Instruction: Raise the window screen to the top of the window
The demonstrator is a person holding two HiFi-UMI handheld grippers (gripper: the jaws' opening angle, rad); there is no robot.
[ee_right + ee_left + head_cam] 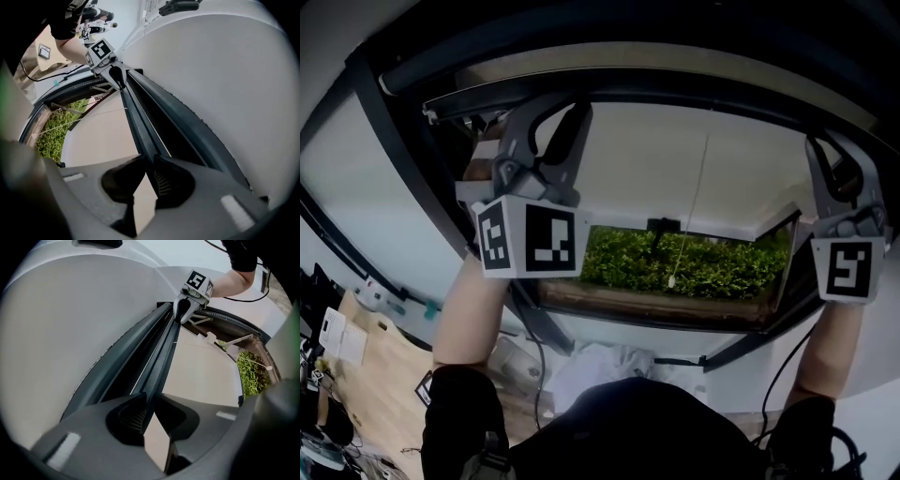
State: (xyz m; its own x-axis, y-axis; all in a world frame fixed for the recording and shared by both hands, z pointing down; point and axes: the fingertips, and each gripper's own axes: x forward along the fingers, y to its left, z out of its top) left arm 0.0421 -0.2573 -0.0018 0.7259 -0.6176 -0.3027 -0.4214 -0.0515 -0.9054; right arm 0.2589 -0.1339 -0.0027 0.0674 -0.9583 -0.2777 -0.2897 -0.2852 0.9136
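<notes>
Left gripper: jaws a narrow slit apart, clamped on the long dark bar edging the beige fabric window screen.
Right gripper: likewise pinched that bar's other end.
Screen position: bar high, near the window's top; green hedge below.

— Any words or numbers to read here?

— None that I can make out. The left cube and the right cube bear only black-and-white square patterns, with no letters or digits.

— And the white card down at the left edge of the head view?

— There are faint marks on it, too small to read. The small square plate far off in the right gripper view is just as blurred, so nothing legible anywhere
</notes>
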